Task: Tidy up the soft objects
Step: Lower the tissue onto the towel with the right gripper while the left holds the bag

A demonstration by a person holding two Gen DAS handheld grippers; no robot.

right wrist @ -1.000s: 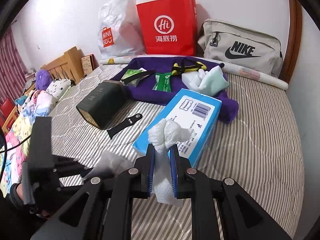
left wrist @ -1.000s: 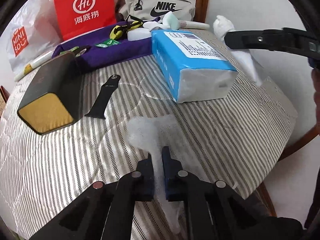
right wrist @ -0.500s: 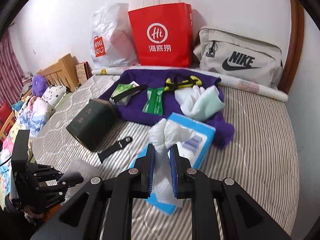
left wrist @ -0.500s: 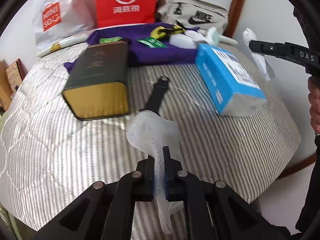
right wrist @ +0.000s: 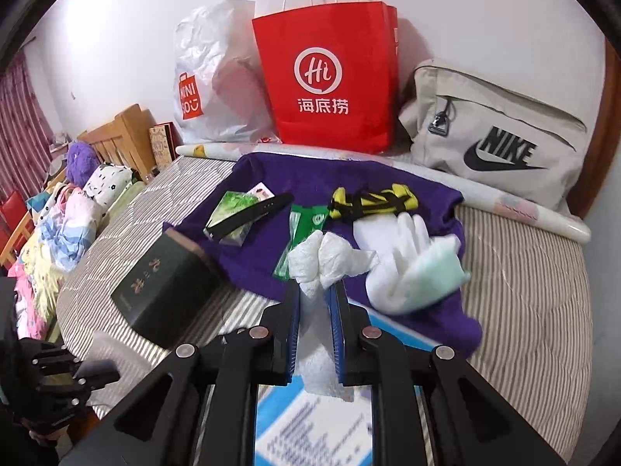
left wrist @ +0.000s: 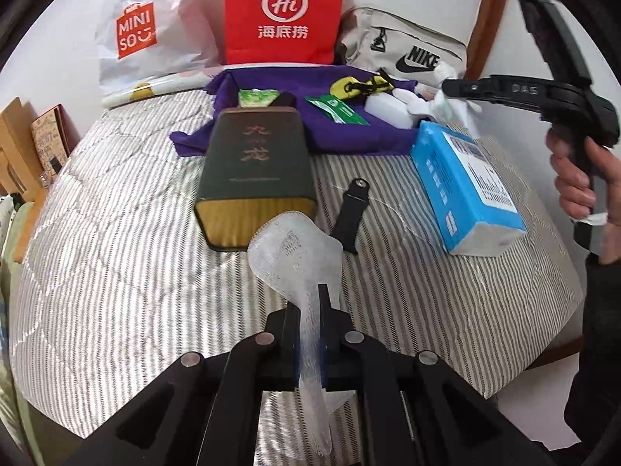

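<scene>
My left gripper (left wrist: pixel 309 303) is shut on a translucent white foam net sleeve (left wrist: pixel 295 248), held above the striped bed. My right gripper (right wrist: pixel 315 291) is shut on a crumpled white tissue wad (right wrist: pixel 330 258), hanging over the purple cloth (right wrist: pixel 310 182) and the blue tissue pack (right wrist: pixel 310 419). In the left wrist view the right gripper (left wrist: pixel 450 87) shows at the upper right with a hand (left wrist: pixel 582 178) on its handle. A white and mint soft bundle (right wrist: pixel 411 272) lies on the purple cloth (left wrist: pixel 271 116).
A dark green tin (left wrist: pixel 254 163), a black watch strap (left wrist: pixel 351 213) and the blue tissue pack (left wrist: pixel 462 186) lie on the striped mattress (left wrist: pixel 116 272). A red bag (right wrist: pixel 330 77), a Miniso bag (right wrist: pixel 209 77) and a Nike bag (right wrist: pixel 496 139) line the wall.
Both grippers drew back and rose with their loads. The left view swung left, bringing the tin to centre. The right gripper moved forward over the blue pack toward the purple cloth.
</scene>
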